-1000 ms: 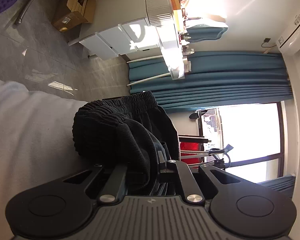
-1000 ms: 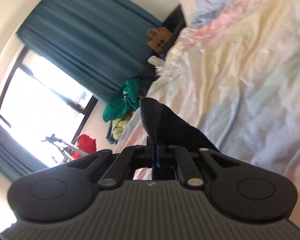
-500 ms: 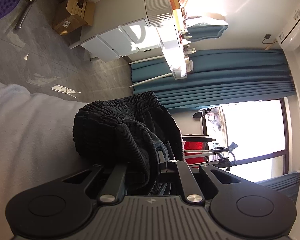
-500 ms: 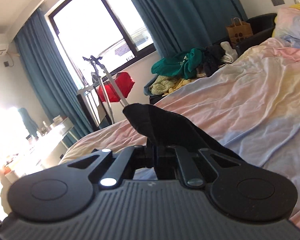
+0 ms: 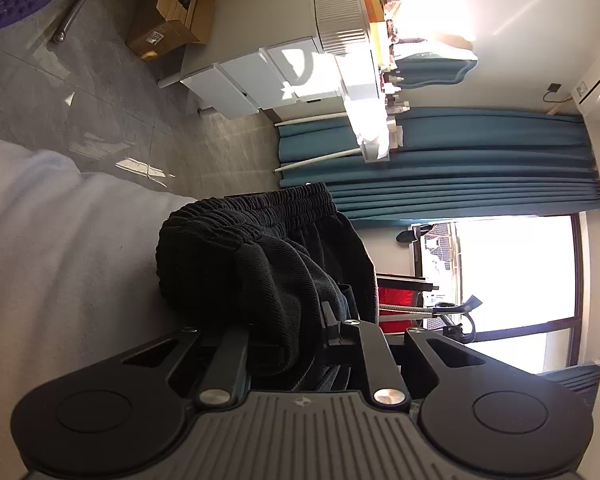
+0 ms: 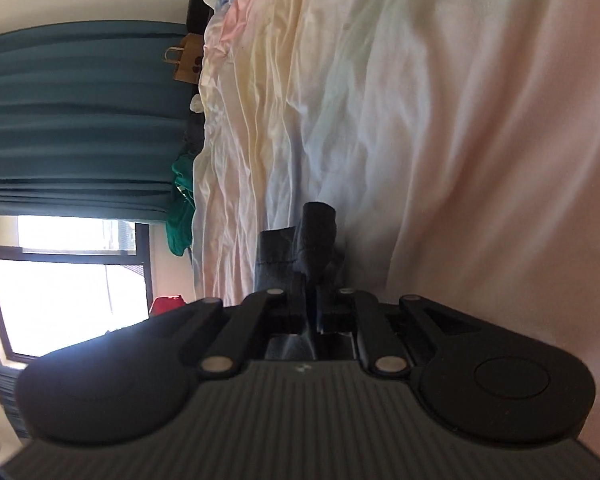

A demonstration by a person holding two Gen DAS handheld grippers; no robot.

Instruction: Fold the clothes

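A black ribbed garment (image 5: 260, 248) with an elastic waistband (image 5: 268, 208) hangs bunched from my left gripper (image 5: 296, 320). The jaws are opening, but the thick fabric still fills the gap between them and hides the fingertips. In the right wrist view another edge of the black garment (image 6: 312, 240) sticks out from my right gripper (image 6: 312, 300). Those jaws are opening too, with a thin fold still pinched between them. This gripper sits low over the pastel bed sheet (image 6: 420, 120), rolled onto its side.
The pale bed sheet (image 5: 40, 240) lies beside the left gripper. Beyond it are grey floor tiles, a cardboard box (image 5: 168, 20), a white drawer unit (image 5: 260, 76) and teal curtains (image 5: 460, 168). A green clothes pile (image 6: 180, 208) and a paper bag (image 6: 188, 60) sit past the bed.
My right gripper has rolled onto its side and dropped toward the sheet, carrying the black fabric down with it. The left gripper and its bunch of fabric have stayed put.
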